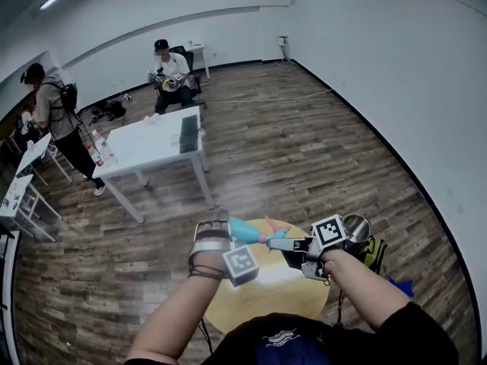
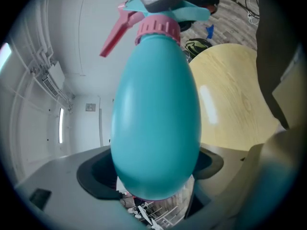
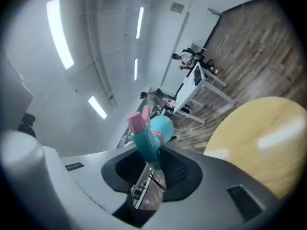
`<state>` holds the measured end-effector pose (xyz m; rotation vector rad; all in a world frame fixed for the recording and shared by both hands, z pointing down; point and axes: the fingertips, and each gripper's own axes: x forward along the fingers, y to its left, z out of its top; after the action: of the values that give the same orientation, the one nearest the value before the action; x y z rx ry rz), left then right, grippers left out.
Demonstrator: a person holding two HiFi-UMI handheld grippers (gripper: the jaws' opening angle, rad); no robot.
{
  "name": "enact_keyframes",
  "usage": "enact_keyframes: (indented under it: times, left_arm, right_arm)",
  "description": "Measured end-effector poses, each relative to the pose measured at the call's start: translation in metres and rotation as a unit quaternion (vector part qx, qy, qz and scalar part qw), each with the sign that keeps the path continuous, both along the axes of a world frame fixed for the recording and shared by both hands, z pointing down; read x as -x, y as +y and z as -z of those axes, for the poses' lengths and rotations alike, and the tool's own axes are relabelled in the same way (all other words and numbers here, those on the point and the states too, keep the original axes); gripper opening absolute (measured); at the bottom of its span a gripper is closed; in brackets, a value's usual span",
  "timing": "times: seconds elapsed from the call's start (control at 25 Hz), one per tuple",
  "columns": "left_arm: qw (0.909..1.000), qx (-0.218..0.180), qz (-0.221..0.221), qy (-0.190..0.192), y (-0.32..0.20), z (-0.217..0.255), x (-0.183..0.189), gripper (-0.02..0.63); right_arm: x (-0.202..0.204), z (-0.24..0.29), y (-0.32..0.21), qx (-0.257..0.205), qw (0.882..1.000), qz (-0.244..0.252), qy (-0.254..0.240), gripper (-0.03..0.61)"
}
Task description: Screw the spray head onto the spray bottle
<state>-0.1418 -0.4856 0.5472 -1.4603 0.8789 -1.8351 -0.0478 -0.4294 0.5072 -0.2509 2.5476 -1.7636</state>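
In the head view a teal egg-shaped spray bottle [image 1: 242, 231] lies sideways above the round yellow table [image 1: 259, 299]. My left gripper [image 1: 217, 230] is shut on its body. The left gripper view has the bottle [image 2: 156, 123] filling the space between the jaws, with its pink collar [image 2: 158, 28] and pink trigger [image 2: 115, 32] at the far end. The teal spray head [image 3: 146, 145] with its pink nozzle [image 3: 136, 121] sits between the jaws of my right gripper [image 3: 151, 169], which close on it. The right gripper [image 1: 283, 242] meets the bottle's top from the right.
A white table [image 1: 152, 147] stands further back on the wooden floor. A seated person [image 1: 171, 74] is behind it and a standing person [image 1: 53, 105] is at the far left. A dark bag [image 1: 373, 253] and a blue scrap lie right of the yellow table.
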Motion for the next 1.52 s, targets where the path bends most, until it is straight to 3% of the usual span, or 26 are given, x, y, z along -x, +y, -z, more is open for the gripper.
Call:
enact_keyframes:
  times: [0.08, 0.2, 0.28, 0.32, 0.36, 0.4, 0.44, 0.52, 0.56, 0.6, 0.64, 0.68, 0.76, 0.88, 1.04, 1.2, 1.24, 1.28, 1.32, 1.44, 1.48, 1.52]
  left_arm:
    - [0.9997, 0.014, 0.002, 0.022, 0.002, -0.004, 0.001, 0.456]
    - [0.9976, 0.039, 0.013, 0.056, 0.003, -0.014, 0.003, 0.456]
    - [0.9954, 0.053, 0.028, 0.075, 0.004, -0.019, 0.010, 0.456]
    - [0.9944, 0.059, 0.034, 0.081, 0.005, -0.021, 0.015, 0.456]
    - [0.9936, 0.064, 0.038, 0.084, 0.005, -0.022, 0.019, 0.456]
    - [0.9932, 0.068, 0.041, 0.085, 0.006, -0.023, 0.023, 0.456]
    - [0.9930, 0.071, 0.042, 0.085, 0.006, -0.024, 0.025, 0.456]
    - [0.9928, 0.075, 0.040, 0.085, 0.005, -0.025, 0.025, 0.456]
    - [0.9928, 0.077, 0.038, 0.084, 0.005, -0.026, 0.021, 0.456]
    - [0.9928, 0.080, 0.035, 0.082, 0.005, -0.027, 0.017, 0.456]
    - [0.9928, 0.083, 0.031, 0.080, 0.006, -0.029, 0.013, 0.456]
    - [0.9928, 0.086, 0.028, 0.078, 0.008, -0.030, 0.009, 0.456]
    - [0.9926, 0.091, 0.025, 0.077, 0.010, -0.033, 0.007, 0.456]
    - [0.9922, 0.096, 0.027, 0.074, 0.011, -0.037, 0.008, 0.456]
    - [0.9921, 0.101, 0.030, 0.068, 0.012, -0.038, 0.010, 0.456]
    - [0.9917, 0.101, 0.030, 0.073, 0.012, -0.039, 0.012, 0.456]
    - [0.9915, 0.101, 0.030, 0.075, 0.010, -0.039, 0.012, 0.456]
    - [0.9913, 0.102, 0.030, 0.077, 0.009, -0.038, 0.012, 0.456]
    - [0.9911, 0.103, 0.030, 0.079, 0.008, -0.035, 0.012, 0.456]
    - [0.9905, 0.103, 0.034, 0.085, 0.005, -0.028, 0.015, 0.456]
    - [0.9905, 0.101, 0.038, 0.085, 0.004, -0.026, 0.019, 0.456]
    - [0.9905, 0.099, 0.042, 0.085, 0.002, -0.024, 0.024, 0.456]
  right_arm:
    - [0.001, 0.004, -0.005, -0.017, 1.000, -0.021, -0.008, 0.163]
    - [-0.004, 0.016, -0.012, -0.140, 0.988, -0.034, 0.053, 0.347]
    - [-0.013, 0.026, -0.016, -0.237, 0.965, -0.045, 0.100, 0.408]
    - [-0.019, 0.030, -0.016, -0.299, 0.943, -0.055, 0.133, 0.410]
    - [-0.025, 0.032, -0.017, -0.377, 0.906, -0.063, 0.180, 0.410]
    - [-0.028, 0.032, -0.015, -0.468, 0.849, -0.063, 0.236, 0.410]
    - [-0.027, 0.030, -0.011, -0.565, 0.769, -0.048, 0.294, 0.410]
    - [-0.016, 0.020, 0.003, -0.731, 0.574, 0.007, 0.369, 0.402]
    - [-0.010, 0.014, 0.011, -0.781, 0.489, 0.032, 0.386, 0.399]
    - [-0.004, 0.007, 0.016, -0.810, 0.429, 0.049, 0.396, 0.388]
    - [-0.001, 0.002, 0.019, -0.823, 0.396, 0.056, 0.403, 0.382]
    - [0.001, -0.001, 0.019, -0.828, 0.381, 0.054, 0.407, 0.377]
    - [0.002, -0.001, 0.013, -0.828, 0.374, 0.039, 0.415, 0.326]
    - [0.001, 0.001, 0.006, -0.825, 0.377, 0.034, 0.420, 0.216]
    - [0.003, 0.000, 0.005, -0.827, 0.372, 0.037, 0.420, 0.215]
    - [0.005, 0.001, 0.007, -0.827, 0.379, 0.032, 0.415, 0.213]
    - [0.005, 0.003, 0.006, -0.825, 0.387, 0.031, 0.411, 0.215]
    - [0.005, 0.005, 0.005, -0.820, 0.403, 0.029, 0.405, 0.214]
    - [0.004, 0.009, 0.004, -0.814, 0.426, 0.027, 0.395, 0.215]
    - [-0.010, 0.029, -0.001, -0.783, 0.516, 0.009, 0.347, 0.254]
    - [-0.019, 0.039, -0.004, -0.775, 0.536, 0.000, 0.334, 0.255]
    - [-0.031, 0.051, -0.010, -0.771, 0.548, -0.006, 0.325, 0.255]
